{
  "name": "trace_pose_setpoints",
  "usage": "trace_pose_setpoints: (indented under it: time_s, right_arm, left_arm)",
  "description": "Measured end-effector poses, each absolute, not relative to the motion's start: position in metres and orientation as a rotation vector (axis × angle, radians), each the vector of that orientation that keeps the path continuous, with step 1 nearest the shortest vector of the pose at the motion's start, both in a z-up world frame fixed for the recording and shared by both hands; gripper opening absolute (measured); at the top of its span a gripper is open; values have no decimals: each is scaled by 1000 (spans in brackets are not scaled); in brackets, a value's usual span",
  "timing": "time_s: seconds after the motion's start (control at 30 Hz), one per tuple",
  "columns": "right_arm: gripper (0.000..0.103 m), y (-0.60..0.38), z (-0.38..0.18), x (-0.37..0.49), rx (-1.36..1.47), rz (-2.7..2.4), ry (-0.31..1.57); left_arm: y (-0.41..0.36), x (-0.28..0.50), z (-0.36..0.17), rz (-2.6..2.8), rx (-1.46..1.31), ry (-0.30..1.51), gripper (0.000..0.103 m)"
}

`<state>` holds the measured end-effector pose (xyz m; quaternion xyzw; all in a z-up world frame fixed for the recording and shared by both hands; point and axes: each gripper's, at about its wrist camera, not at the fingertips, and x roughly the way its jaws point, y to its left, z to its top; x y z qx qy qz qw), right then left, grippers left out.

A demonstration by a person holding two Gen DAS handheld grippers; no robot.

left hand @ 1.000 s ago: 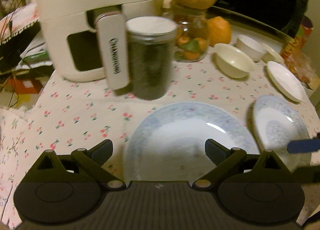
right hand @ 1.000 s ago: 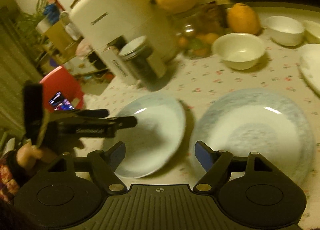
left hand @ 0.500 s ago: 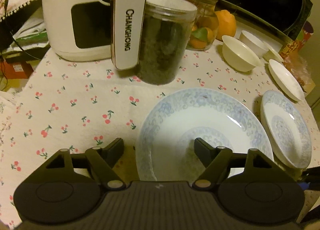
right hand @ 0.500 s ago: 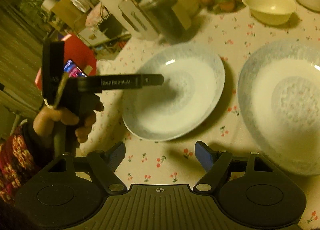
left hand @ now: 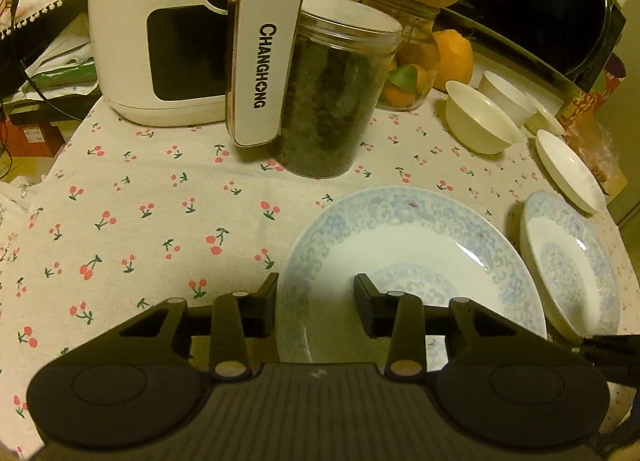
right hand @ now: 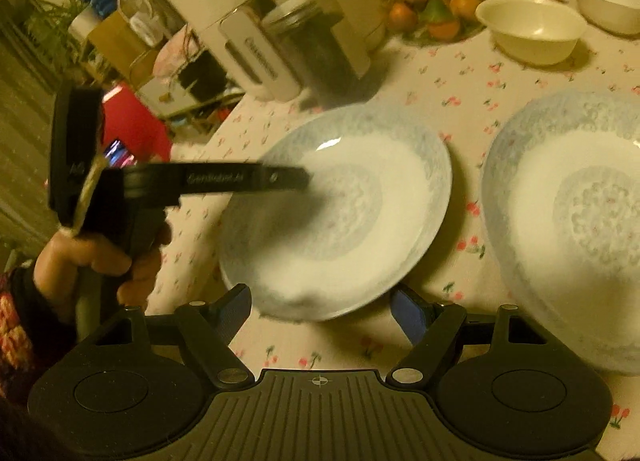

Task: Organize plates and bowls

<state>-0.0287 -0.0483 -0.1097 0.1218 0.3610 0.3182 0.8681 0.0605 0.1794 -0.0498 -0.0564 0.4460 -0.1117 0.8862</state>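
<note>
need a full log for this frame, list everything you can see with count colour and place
patterned plates: 2, white with pale blue scrollwork, side by side at the near edge
plain bowls: 2, cream, far right
plain saucer: 1, cream, right edge; another dish behind it is partly hidden
air fryer: 1, white, back left
plastic jar: 1, clear with dark contents, in front of the fryer
glass jar: 1, clear, holds small oranges, large citrus on top
tablecloth: 1, cream with red cherries
left gripper: black, fingers straddling the near plate's rim
right gripper: blue pads, open
</note>
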Motion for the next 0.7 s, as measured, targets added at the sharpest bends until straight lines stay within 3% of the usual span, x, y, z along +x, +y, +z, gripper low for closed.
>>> trace_pose_setpoints:
  time_s: [0.1,0.17,0.27,0.33,0.7]
  right_arm:
    - [68,-49,-110,-26,264,622,758]
    - [52,-50,-110,-25,251,589,758]
    - [36,-52,-110,-25,237,557,756]
    - [31,-54,-110,-24,235,549,754]
    - [31,-62,-102,-24,260,561,731]
  left_arm:
    - [184,60,-49,-217,-130,926,25]
    - [187,61,-49,-215,-152,928,22]
    - [191,60,-49,-213,-170,928,19]
    - [192,60,-48,-213,-173,925,18]
    - [199,51,-31,-230,-213,886,11]
